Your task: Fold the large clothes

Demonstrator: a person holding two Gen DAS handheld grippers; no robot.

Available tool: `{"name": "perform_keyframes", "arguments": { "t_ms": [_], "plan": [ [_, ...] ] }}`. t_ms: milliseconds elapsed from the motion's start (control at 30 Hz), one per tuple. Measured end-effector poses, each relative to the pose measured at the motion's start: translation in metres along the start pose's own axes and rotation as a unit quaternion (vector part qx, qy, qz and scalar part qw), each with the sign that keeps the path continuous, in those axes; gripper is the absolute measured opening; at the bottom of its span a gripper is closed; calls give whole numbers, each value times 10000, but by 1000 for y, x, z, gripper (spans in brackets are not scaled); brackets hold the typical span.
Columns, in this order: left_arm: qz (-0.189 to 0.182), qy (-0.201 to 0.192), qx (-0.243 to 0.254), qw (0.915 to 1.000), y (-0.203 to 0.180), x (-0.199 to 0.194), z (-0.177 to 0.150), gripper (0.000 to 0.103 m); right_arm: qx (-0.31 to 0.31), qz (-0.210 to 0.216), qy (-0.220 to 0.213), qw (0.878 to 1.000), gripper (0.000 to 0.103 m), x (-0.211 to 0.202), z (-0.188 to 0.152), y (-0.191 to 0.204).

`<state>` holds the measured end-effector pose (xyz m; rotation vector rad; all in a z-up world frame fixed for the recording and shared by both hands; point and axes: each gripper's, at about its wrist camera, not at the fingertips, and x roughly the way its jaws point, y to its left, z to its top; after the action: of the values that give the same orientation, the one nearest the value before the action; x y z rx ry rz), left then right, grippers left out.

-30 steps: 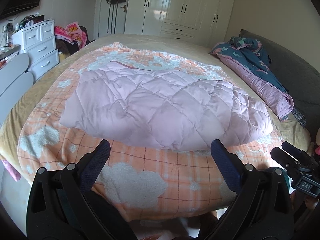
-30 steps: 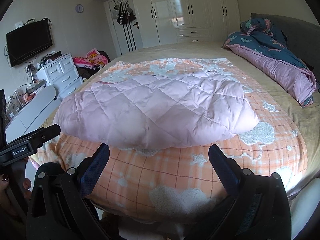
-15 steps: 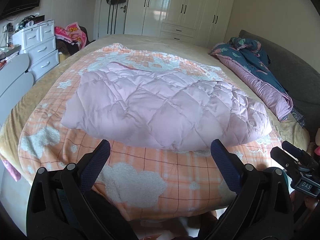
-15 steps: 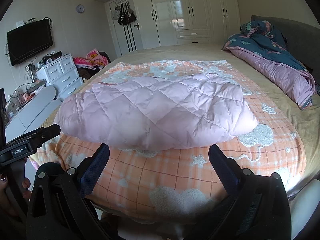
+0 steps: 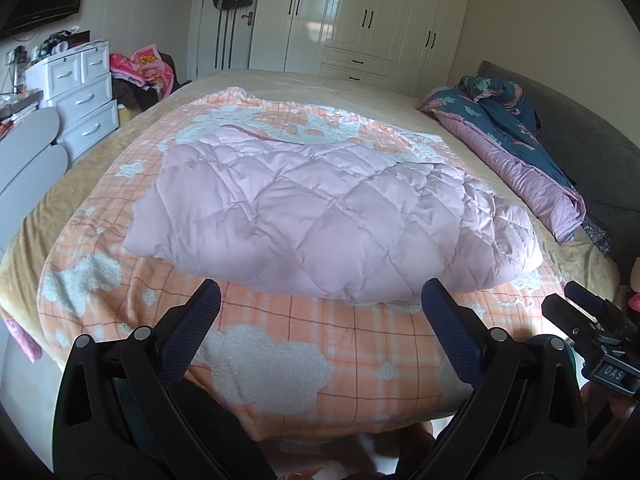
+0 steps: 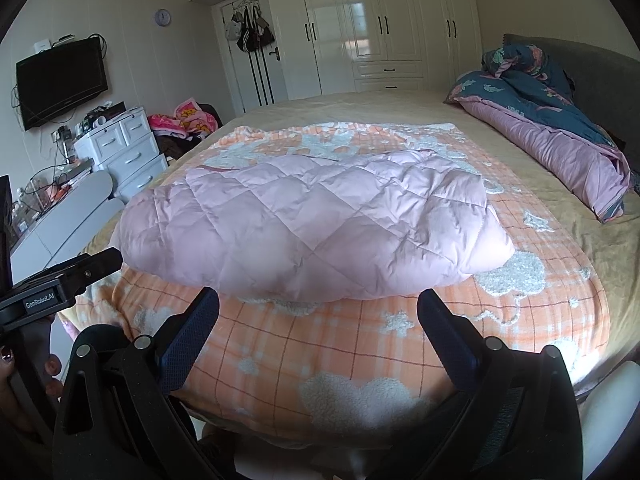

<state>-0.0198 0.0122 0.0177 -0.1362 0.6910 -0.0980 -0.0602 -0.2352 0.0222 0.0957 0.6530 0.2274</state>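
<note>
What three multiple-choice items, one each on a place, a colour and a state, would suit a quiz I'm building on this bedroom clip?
1. Where does the quilted garment lie?
A. on the orange checked blanket
B. on the floor
C. on the white drawers

2. What colour is the quilted garment?
A. dark blue
B. pale pink
C. green

3. How do the left tongs and right tongs stand?
A. both open, holding nothing
B. both shut on the garment
C. one clamped on the blanket

Answers: 1 A, checked cloth shows all round it. 2 B, pink in both views. 3 A, a wide gap between the fingers of each, short of the garment.
</note>
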Motion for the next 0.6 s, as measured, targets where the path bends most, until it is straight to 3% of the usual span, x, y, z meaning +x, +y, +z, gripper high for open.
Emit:
{"name": "perform_keyframes", "arguments": {
  "t_ms": [600],
  "plan": [
    [-6,9,8,10000,-2,-1,0,94,-19,9,-17,10000,99,-2,2,3]
  ]
}}
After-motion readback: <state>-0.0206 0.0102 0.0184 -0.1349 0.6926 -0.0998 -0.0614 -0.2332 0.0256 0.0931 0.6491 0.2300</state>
